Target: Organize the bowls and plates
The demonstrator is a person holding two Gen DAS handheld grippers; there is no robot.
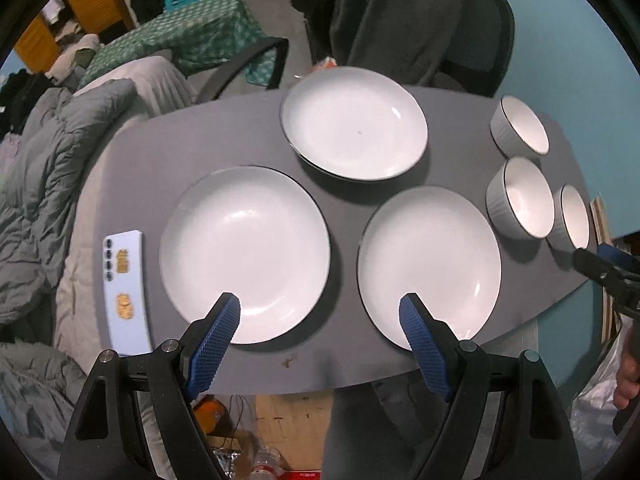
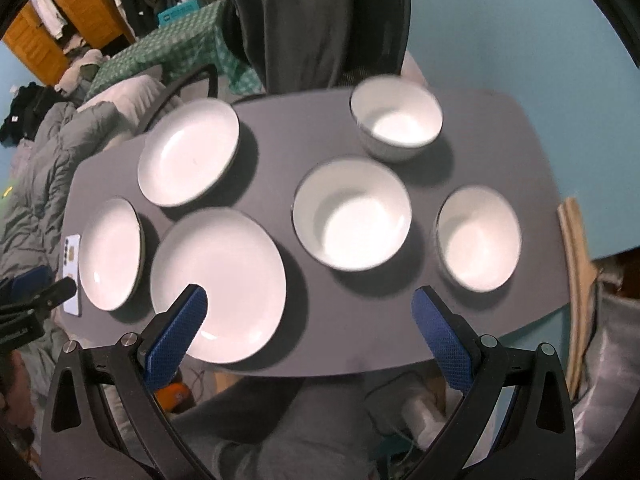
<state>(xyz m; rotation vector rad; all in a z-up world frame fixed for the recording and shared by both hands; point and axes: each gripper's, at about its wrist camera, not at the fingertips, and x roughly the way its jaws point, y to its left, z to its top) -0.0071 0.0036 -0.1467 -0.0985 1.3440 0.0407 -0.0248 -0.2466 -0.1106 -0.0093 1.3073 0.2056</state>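
Observation:
Three white plates lie apart on the grey table (image 1: pixel 344 208): a left plate (image 1: pixel 245 254), a far plate (image 1: pixel 354 123) and a right plate (image 1: pixel 430 264). Three white bowls stand at the right: far (image 1: pixel 520 125), middle (image 1: pixel 520 198), near (image 1: pixel 573 218). My left gripper (image 1: pixel 320 304) is open and empty, hovering over the near edge between the two near plates. My right gripper (image 2: pixel 310 300) is open and empty above the near edge, between the near plate (image 2: pixel 218 284) and the bowls (image 2: pixel 352 214), (image 2: pixel 478 239), (image 2: pixel 396 120).
A white phone (image 1: pixel 126 292) lies on the table's left edge. A grey quilt (image 1: pixel 44 184) lies left of the table. A chair with a dark coat (image 1: pixel 400 16) stands behind the table. Clutter sits on the floor under the near edge.

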